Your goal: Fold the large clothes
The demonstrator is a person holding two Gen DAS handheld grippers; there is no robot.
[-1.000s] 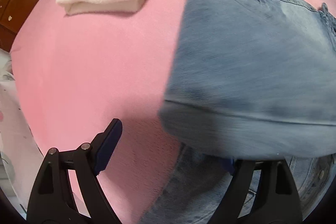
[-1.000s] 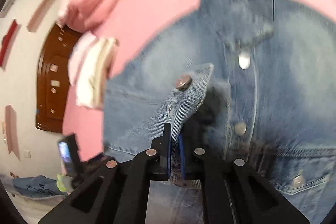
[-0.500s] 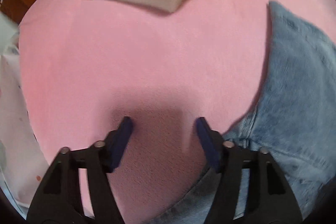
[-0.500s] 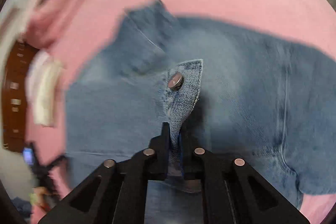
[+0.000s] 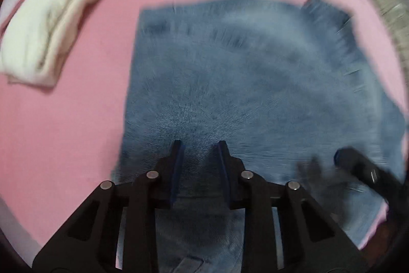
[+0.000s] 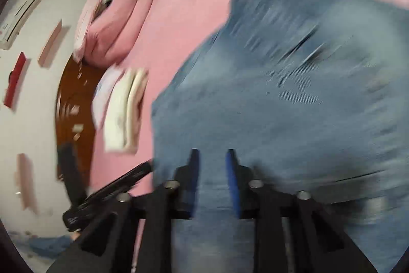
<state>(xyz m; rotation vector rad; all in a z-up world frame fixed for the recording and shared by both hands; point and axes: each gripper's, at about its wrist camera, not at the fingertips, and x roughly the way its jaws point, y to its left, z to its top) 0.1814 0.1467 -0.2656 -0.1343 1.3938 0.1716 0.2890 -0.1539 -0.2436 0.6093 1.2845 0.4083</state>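
Observation:
A blue denim jacket (image 5: pixel 242 73) lies folded flat on the pink bed (image 5: pixel 76 119). It also shows in the right wrist view (image 6: pixel 294 99), blurred by motion. My left gripper (image 5: pixel 200 145) is open and empty, just above the jacket's near part. My right gripper (image 6: pixel 212 152) is open and empty over the jacket's near edge. The right gripper shows as a dark blurred shape (image 5: pixel 358 165) at the lower right of the left wrist view. The left gripper's finger (image 6: pixel 115 186) shows at the lower left of the right wrist view.
A folded white garment (image 5: pixel 51 32) lies on the bed to the left of the jacket, also in the right wrist view (image 6: pixel 125 109). Pink pillows (image 6: pixel 115 27) sit at the bed's head. A brown wooden cabinet (image 6: pixel 74 104) stands beside the bed.
My right gripper has opened and let go of the jacket's buttoned edge. The jacket now lies flat. My left gripper has moved from the bare pink bed to over the jacket.

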